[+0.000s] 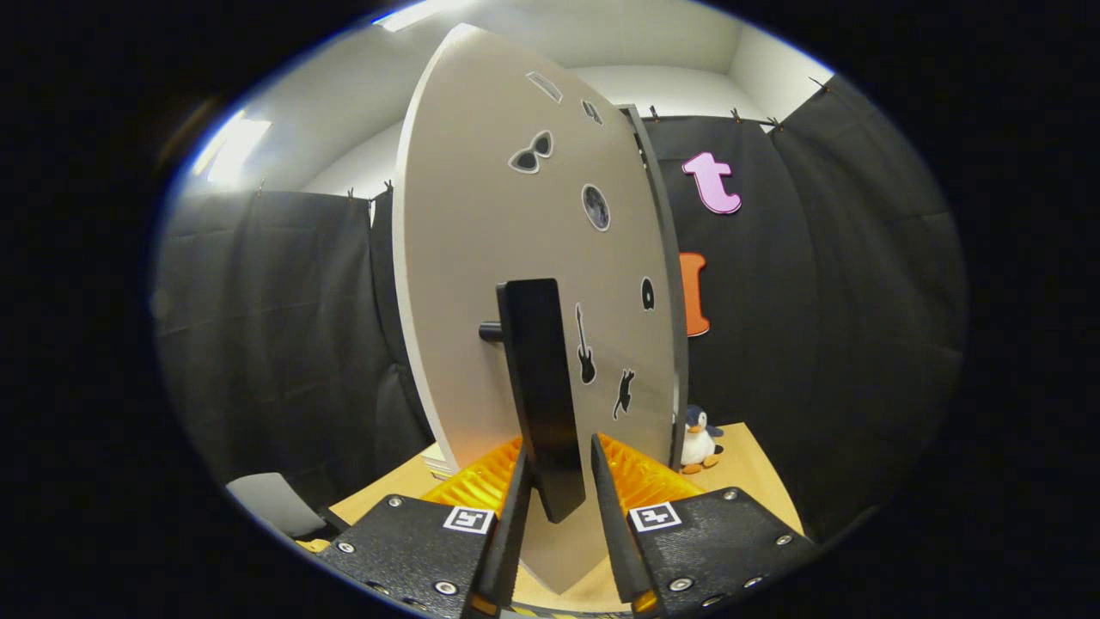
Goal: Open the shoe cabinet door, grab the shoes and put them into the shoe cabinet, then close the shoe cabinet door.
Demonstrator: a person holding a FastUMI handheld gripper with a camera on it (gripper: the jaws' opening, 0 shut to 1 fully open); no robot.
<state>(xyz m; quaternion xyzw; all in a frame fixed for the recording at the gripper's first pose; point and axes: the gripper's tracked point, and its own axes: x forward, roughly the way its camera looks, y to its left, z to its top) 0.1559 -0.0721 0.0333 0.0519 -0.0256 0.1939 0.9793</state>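
Observation:
The shoe cabinet's white door (481, 258), dotted with small black stickers, stands upright just ahead of me and is seen at a slant, its free edge nearest me. A long black door handle (537, 361) juts from it on a short peg. My gripper (559, 447) has one finger on each side of the handle's lower end, and both press against it. The grey edge of the cabinet body (663, 258) shows behind the door's far side.
A small penguin toy (700, 438) stands on the wooden table (760, 468) beside the cabinet's foot. A pale grey object (275, 507) lies low on the other side. Black cloth walls close in all round.

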